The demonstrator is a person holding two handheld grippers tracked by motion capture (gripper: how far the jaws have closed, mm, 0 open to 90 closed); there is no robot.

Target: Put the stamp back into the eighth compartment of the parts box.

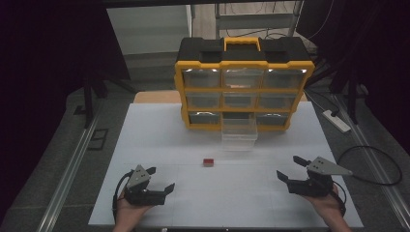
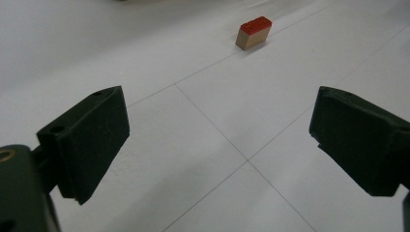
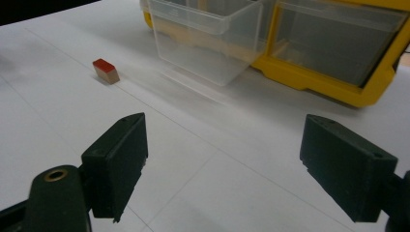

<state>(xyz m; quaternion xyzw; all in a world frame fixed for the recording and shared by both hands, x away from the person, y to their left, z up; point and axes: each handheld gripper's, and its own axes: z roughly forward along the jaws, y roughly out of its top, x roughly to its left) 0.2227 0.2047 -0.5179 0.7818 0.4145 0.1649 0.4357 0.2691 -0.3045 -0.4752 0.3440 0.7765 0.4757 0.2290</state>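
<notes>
While both my left gripper (image 1: 160,180) and right gripper (image 1: 291,168) gape wide and empty, nothing looks begun: the block (image 1: 208,162) lies mid-surface, near the pulled-out drawer (image 1: 239,133), untouched.

The high view is looking dim, its corners and side edges falling into near black, while the flat white surface (image 1: 159,140) is catching most of the light. Pale glare is sitting on the clear plastic drawer fronts of the yellow and black organiser cabinet (image 1: 244,92). In both gripper views the near black jaws are blurring softly, and faint shadows are lying under them.
</notes>
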